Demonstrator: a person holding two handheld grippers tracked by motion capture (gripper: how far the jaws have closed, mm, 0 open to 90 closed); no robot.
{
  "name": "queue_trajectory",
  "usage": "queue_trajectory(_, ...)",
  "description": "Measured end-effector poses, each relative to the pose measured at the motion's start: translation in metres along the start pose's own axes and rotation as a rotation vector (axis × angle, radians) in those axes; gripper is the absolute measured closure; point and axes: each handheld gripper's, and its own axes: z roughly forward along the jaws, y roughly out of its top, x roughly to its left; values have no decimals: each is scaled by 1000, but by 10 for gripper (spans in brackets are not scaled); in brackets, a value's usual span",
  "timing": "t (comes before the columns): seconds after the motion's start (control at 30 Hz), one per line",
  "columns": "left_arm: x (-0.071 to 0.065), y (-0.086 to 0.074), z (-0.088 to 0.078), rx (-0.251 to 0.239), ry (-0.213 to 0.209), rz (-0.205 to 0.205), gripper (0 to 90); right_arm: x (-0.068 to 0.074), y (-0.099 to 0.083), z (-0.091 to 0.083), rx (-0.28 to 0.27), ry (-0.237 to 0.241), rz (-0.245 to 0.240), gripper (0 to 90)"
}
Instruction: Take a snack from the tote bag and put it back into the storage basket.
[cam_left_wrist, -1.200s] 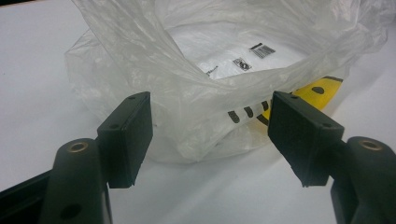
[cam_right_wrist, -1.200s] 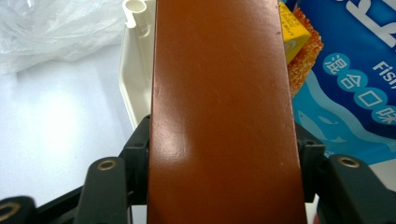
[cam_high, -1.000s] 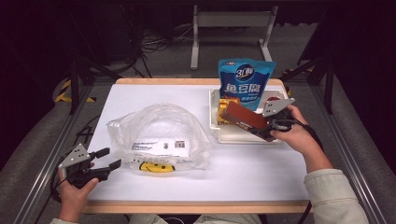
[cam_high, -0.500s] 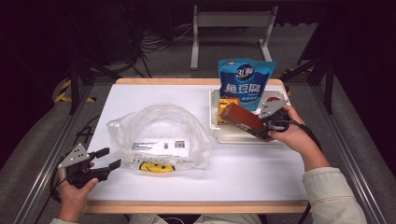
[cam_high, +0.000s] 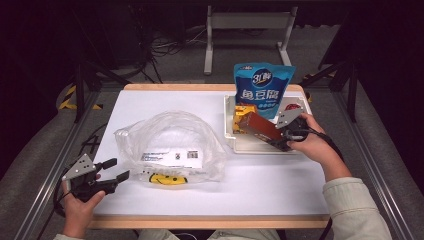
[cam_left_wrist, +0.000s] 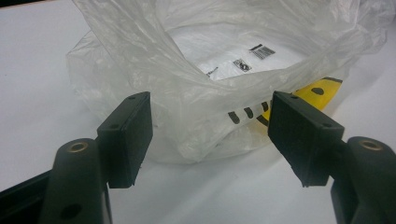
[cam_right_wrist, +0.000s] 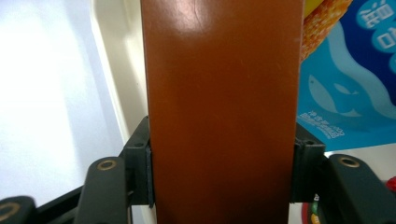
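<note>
My right gripper is shut on a long brown box, its pads pressing both long sides. The box lies slanted over the cream tray at the table's right. A blue snack pouch stands upright at the tray's back, and an orange packet lies beside the box. At the front left my left gripper is open with nothing between its fingers, pointing at a crumpled clear plastic bag. That bag carries a yellow smiley print and gapes toward the jaws.
The white table top has a wooden front edge and metal rails along both sides. A metal stand and cables lie on the dark floor behind. A red item sits at the tray's far right corner.
The right hand has shifted the brown box slightly within the tray. The left gripper has stayed in place.
</note>
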Motion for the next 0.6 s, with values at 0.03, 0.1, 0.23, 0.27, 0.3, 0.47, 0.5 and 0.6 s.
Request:
queue_trajectory(0.03, 0, 0, 0, 1, 0, 1, 314, 0, 0, 1, 5, -1, -3, 421)
queue_trajectory(0.1, 0, 0, 0, 0, 1, 1, 314, 0, -2, 3, 19, 0, -7, 417)
queue_trajectory(0.23, 0, 0, 0, 1, 1, 2, 314, -2, -3, 6, 17, 6, -1, 411)
queue_trajectory(0.27, 0, 0, 0, 1, 0, 2, 314, -2, -3, 7, 16, 6, 3, 410)
queue_trajectory(0.3, 0, 0, 0, 2, 0, 2, 314, -1, -2, 8, 14, 10, 1, 410)
queue_trajectory(0.47, 0, 0, -1, -1, 2, -1, 313, 1, -1, 15, 26, 22, -10, 398)
queue_trajectory(0.5, 0, 0, -1, -1, 2, -1, 313, 1, 0, 16, 26, 23, -13, 397)
queue_trajectory(0.6, 0, 0, -1, 0, 2, -2, 313, 1, 1, 18, 28, 26, -15, 397)
